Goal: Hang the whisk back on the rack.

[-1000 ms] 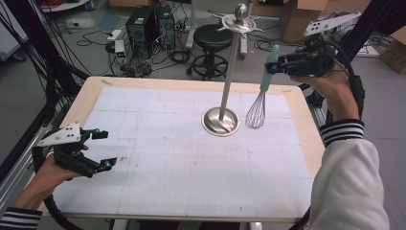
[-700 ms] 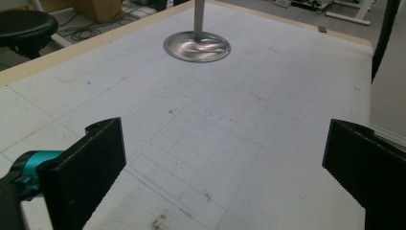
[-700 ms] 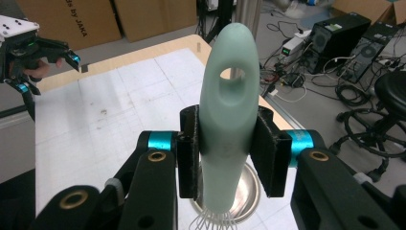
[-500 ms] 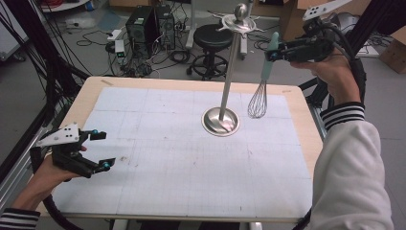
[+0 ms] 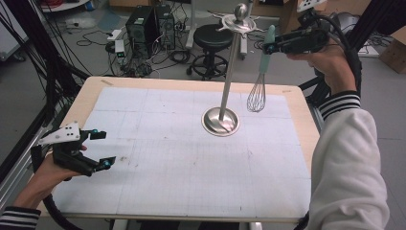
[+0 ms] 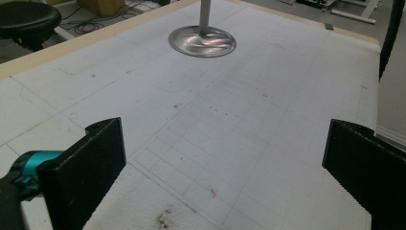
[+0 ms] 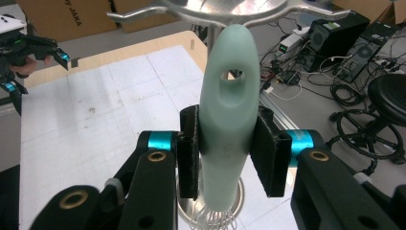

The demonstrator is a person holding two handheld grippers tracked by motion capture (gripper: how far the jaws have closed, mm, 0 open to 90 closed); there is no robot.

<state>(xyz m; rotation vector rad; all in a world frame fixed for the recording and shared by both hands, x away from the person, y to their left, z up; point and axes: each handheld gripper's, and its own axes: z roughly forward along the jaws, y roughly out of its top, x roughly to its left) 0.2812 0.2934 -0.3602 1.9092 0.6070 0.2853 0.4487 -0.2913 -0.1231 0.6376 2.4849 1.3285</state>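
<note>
Left gripper [image 5: 98, 148] first — you've got it parked low over the near left corner of the table [image 5: 297, 103], fingers [image 6: 91, 167] spread wide with nothing between them. Mid-table stands the steel stand [image 5: 221, 120], its hook arms up top. Over on the right, your right gripper [image 5: 269, 47] has its fingers [image 7: 189, 153] clamped on the mint handle of the whisk [image 5: 258, 91] — wire end hanging down, up in the air just beside the pole.

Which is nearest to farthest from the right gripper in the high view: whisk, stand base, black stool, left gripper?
1. Mint-handled wire whisk, clamped in the right gripper jaws, hanging below.
2. Black round stool, on the floor behind the table.
3. Round steel stand base, mid-table.
4. Left gripper, near-left table edge.
</note>
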